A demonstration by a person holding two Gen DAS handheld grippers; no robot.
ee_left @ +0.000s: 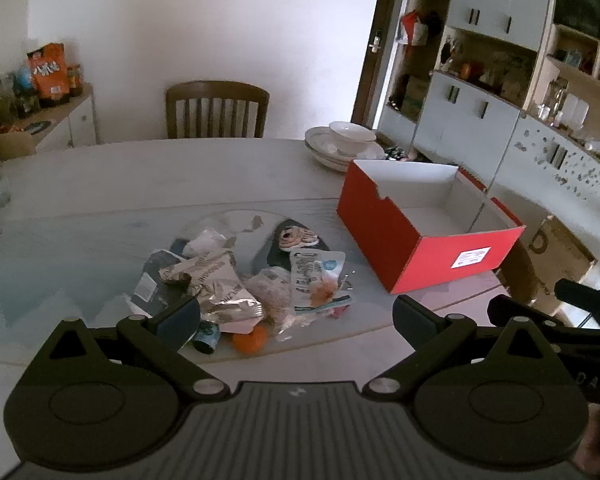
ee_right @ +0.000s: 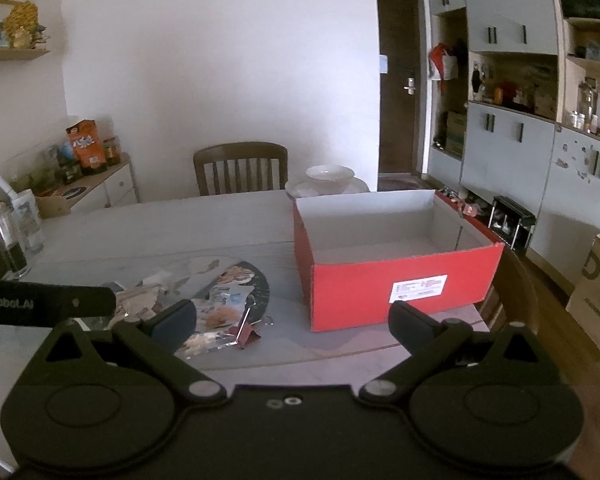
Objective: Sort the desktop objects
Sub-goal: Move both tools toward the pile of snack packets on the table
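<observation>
Both the left claw (ee_left: 296, 320) and right claw (ee_right: 292, 322) gape empty above the bench (ee_left: 100, 184), where a red box (ee_left: 412, 248) bears an unreadable white label (ee_left: 471, 257).

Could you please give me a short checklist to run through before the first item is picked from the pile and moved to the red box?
1. Left tongs open and holding nothing: ok.
2. Right tongs open and holding nothing: ok.
3. Red box open-topped, nothing seen inside: ok.
4. Pile of wrappers in front of the left tongs, left of the box: ok.
5. Small orange ball at the near edge of the pile, lying free of the wrappers: cannot tell.
6. Stacked bowls behind the box, apart from the pile: ok.
</observation>
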